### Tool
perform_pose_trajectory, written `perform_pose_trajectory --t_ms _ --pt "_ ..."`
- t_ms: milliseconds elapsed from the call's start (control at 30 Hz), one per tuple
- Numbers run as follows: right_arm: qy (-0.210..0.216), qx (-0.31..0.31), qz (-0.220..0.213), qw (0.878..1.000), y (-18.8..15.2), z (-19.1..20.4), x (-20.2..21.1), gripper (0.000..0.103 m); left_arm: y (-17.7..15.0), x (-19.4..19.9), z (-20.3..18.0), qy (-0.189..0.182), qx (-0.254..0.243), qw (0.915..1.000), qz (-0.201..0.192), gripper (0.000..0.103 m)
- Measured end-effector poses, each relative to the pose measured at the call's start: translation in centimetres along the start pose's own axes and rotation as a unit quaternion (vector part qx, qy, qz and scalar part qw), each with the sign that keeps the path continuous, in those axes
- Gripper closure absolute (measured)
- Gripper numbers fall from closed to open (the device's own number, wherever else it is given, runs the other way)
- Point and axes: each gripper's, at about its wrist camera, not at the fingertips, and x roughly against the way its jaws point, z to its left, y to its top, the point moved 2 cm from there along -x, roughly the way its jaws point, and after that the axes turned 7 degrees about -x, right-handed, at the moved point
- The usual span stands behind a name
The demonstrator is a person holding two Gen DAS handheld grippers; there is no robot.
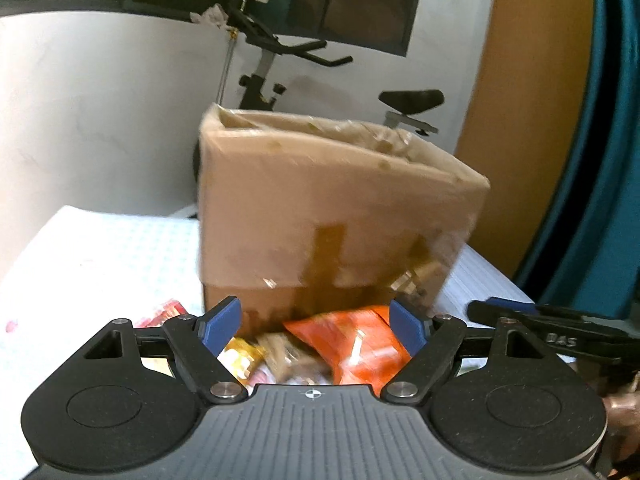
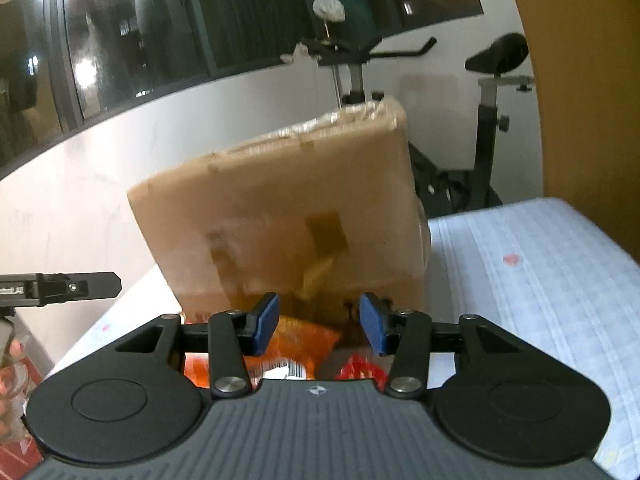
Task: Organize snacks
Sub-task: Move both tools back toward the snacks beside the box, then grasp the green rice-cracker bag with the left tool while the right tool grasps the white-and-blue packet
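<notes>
Snack packets heaped right under both grippers, cardboard box behind them, so the coming move runs forward and up from pile to box.

Left gripper (image 1: 316, 322): blue fingers (image 1: 219, 326) wide apart, nothing clamped. Orange packet (image 1: 354, 344) lies just below and between them, toward the right finger, long axis running roughly from the near side away toward the box, slightly slanted. Yellow packet (image 1: 240, 358) sits near the left finger; red packet (image 1: 164, 312) shows further left on the desk (image 1: 100, 256). Blur makes it unclear whether the fingers touch any wrapper.

Right gripper (image 2: 318, 324): fingers (image 2: 264, 322) also apart, narrower gap than the left, holding nothing. Same orange packet (image 2: 304, 340) sits under its left finger; a red wrapper (image 2: 360, 366) sits under the right finger, mostly hidden by the gripper body.

Judgement: left gripper is better lined up on the orange packet, which sits nearly centred in its opening; the right would have to shift left.

Beyond the pile, the cardboard box (image 1: 332, 208) stands on the desk, open-topped with a clear liner at the rim, front wall just behind the packets. Packets look close to or against its base; exact contact cannot be told. Exercise bike (image 1: 280, 64) against the wall, well behind.
</notes>
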Motion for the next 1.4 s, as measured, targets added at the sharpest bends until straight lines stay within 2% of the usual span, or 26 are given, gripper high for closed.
perform_pose_trajectory --t_ms 233,400,633,900,1000,1167,1233,1267,1300,1400 --pt "0.002 0.002 0.028 1.000 -2.7 -0.1 0.3 0.055 -2.1 -0.3 -1.5 -0.018 0.016 0.9995 0.019 0.019" --pt "-0.003 0.009 0.046 0.999 -4.3 -0.1 0.5 0.055 -3.2 -1.2 -2.7 -0.032 0.016 0.9985 0.042 0.014" --pt "-0.029 0.027 0.060 0.997 -5.0 -0.7 1.2 0.055 -4.6 -2.6 -4.6 -0.053 -0.006 0.9957 0.076 0.012" --pt "-0.042 0.008 0.065 0.997 -5.7 -2.1 1.5 0.055 -5.5 -4.7 -6.0 -0.068 -0.020 0.9907 0.116 0.012" --pt "-0.042 0.005 0.067 0.997 -5.8 -2.3 1.3 0.055 -6.2 -5.5 -6.4 -0.061 -0.033 0.9885 0.134 0.011" --pt "-0.044 -0.003 0.068 0.997 -5.9 -2.8 1.1 0.055 -7.0 -6.3 -6.1 -0.061 -0.020 0.9870 0.147 0.007" --pt "-0.046 -0.006 0.067 0.997 -6.0 -2.9 1.1 0.055 -7.4 -6.6 -6.2 -0.071 -0.017 0.9850 0.156 0.009" --pt "-0.047 -0.007 0.066 0.997 -5.9 -2.9 1.1 0.055 -7.5 -6.5 -6.2 -0.068 -0.020 0.9856 0.154 0.014" --pt "-0.047 -0.007 0.064 0.997 -5.9 -2.9 1.1 0.055 -7.6 -6.3 -6.2 -0.067 -0.022 0.9868 0.146 0.020" --pt "-0.050 -0.010 0.059 0.997 -5.8 -3.1 1.2 0.055 -7.3 -5.2 -5.6 -0.061 -0.012 0.9898 0.128 0.024"
